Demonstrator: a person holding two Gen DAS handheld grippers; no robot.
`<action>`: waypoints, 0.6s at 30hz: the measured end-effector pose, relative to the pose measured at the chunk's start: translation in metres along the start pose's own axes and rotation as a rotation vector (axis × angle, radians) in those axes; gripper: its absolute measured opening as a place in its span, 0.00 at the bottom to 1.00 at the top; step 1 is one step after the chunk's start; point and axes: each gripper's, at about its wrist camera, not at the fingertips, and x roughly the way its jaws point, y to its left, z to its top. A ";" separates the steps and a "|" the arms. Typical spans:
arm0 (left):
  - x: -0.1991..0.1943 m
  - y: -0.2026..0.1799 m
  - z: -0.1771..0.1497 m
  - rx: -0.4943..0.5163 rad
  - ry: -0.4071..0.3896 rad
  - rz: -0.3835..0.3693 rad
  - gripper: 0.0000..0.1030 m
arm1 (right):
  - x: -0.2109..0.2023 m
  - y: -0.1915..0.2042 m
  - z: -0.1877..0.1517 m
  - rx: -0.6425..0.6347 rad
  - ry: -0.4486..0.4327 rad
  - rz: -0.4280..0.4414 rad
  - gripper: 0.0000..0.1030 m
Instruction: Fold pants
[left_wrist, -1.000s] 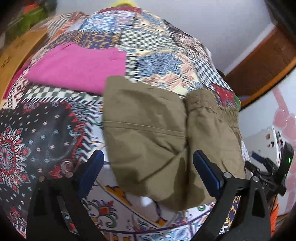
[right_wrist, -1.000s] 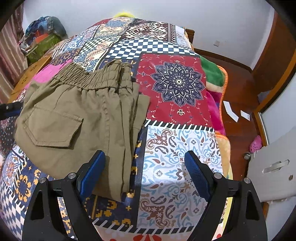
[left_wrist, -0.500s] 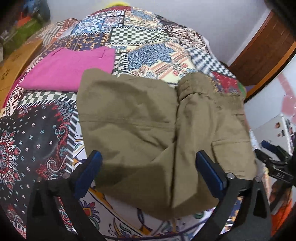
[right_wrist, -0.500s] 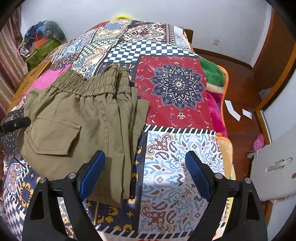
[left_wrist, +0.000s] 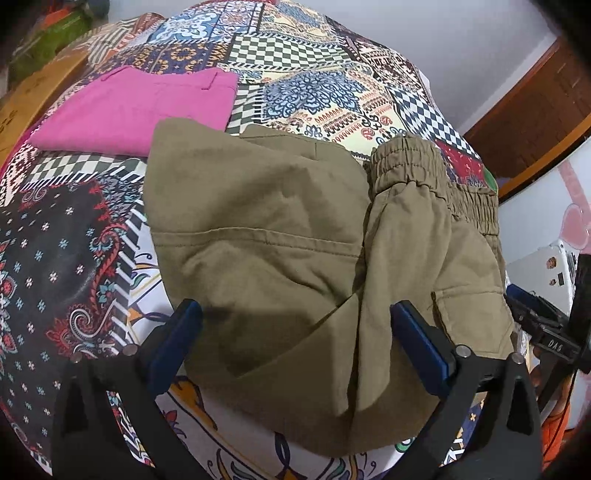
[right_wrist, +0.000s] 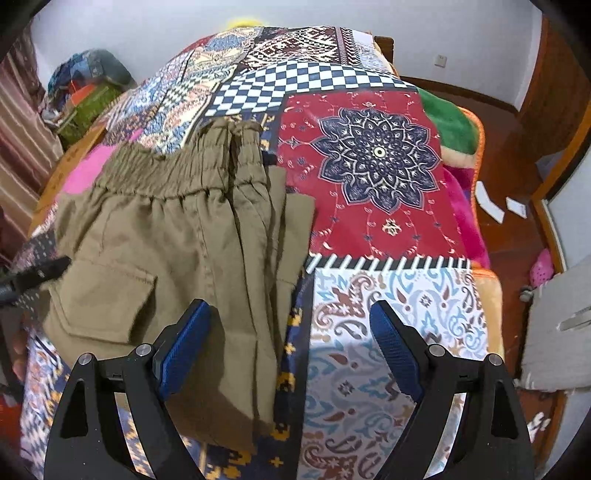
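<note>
Olive pants (left_wrist: 295, 236) lie folded on the patchwork bedspread (left_wrist: 59, 258), legs doubled over the seat, elastic waistband (left_wrist: 413, 162) at the far right. My left gripper (left_wrist: 295, 332) is open and empty, hovering over the near folded edge. In the right wrist view the pants (right_wrist: 166, 251) show their waistband (right_wrist: 184, 173) and a flap pocket (right_wrist: 107, 295). My right gripper (right_wrist: 291, 339) is open and empty above the pants' right edge. The right gripper's tip (left_wrist: 535, 325) shows at the left view's right edge.
Folded pink pants (left_wrist: 129, 110) lie beyond the olive ones. The bed's right edge with a green and pink blanket (right_wrist: 454, 125) drops to a wooden floor (right_wrist: 517, 206). Boxes and bags (right_wrist: 85, 99) stand at the far left. A white appliance (right_wrist: 565, 325) is at right.
Both grippers have moved closer over the pants, which fill more of each view. The pants lie the same way. Both grippers stay open.
</note>
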 end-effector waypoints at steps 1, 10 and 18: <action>0.001 0.000 0.001 0.003 0.005 -0.005 1.00 | 0.001 0.001 0.001 0.005 0.000 0.010 0.84; 0.006 -0.005 0.007 0.015 0.005 -0.022 1.00 | 0.024 0.014 0.002 -0.013 0.044 0.024 0.93; -0.002 -0.017 0.005 0.035 -0.018 -0.047 0.79 | 0.025 0.031 0.007 -0.047 0.025 0.083 0.56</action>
